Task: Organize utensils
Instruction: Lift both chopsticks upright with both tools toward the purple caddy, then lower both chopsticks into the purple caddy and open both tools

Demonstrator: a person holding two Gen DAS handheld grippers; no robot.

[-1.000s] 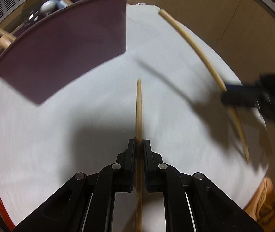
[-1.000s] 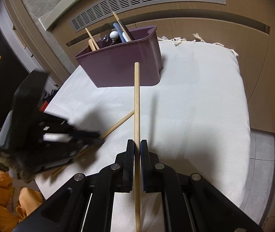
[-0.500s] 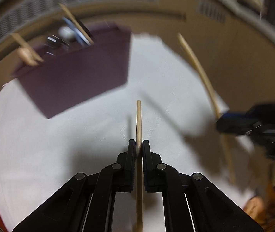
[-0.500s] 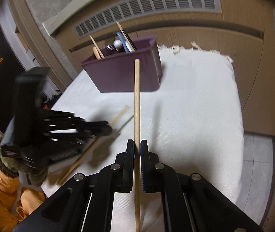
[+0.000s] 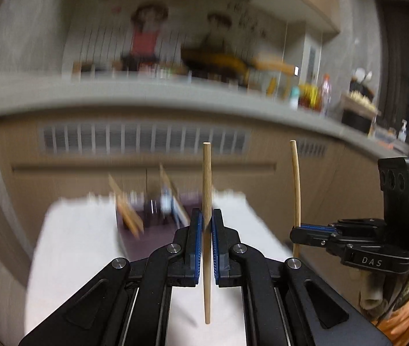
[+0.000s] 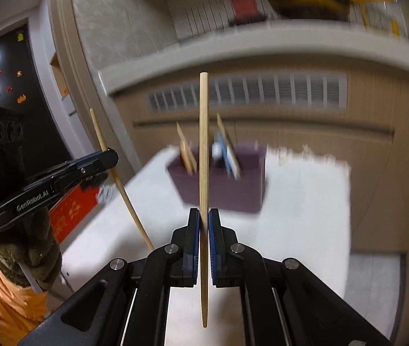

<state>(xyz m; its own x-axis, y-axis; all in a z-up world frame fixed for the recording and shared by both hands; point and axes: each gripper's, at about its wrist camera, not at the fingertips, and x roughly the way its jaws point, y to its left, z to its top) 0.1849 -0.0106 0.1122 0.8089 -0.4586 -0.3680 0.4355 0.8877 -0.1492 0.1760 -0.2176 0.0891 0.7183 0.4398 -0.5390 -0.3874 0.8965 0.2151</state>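
Note:
My left gripper [image 5: 206, 216] is shut on a wooden chopstick [image 5: 206, 173] that stands upright in its jaws, lifted off the white cloth [image 5: 69, 245]. My right gripper [image 6: 203, 216] is shut on a second chopstick [image 6: 203, 129], also upright. Each shows in the other's view: the right gripper [image 5: 295, 233] at the right with its stick [image 5: 296, 184], the left gripper [image 6: 111, 158] at the left with its stick [image 6: 100, 135]. A purple bin [image 6: 233, 193] holding several utensils stands on the cloth beyond both grippers, blurred in the left wrist view [image 5: 158, 219].
The cloth-covered table [image 6: 305, 201] ends at a wooden panel with a vent grille [image 6: 262, 92] under a grey counter ledge. Floor tiles [image 6: 374, 282] lie to the right. A red box [image 6: 72, 210] sits left of the table. An orange sleeve [image 6: 0, 294] shows behind the left gripper.
Both grippers rose from the cloth with their chopsticks and tipped upward. The counter and wall now fill the upper views, and the bin sits lower and farther off.

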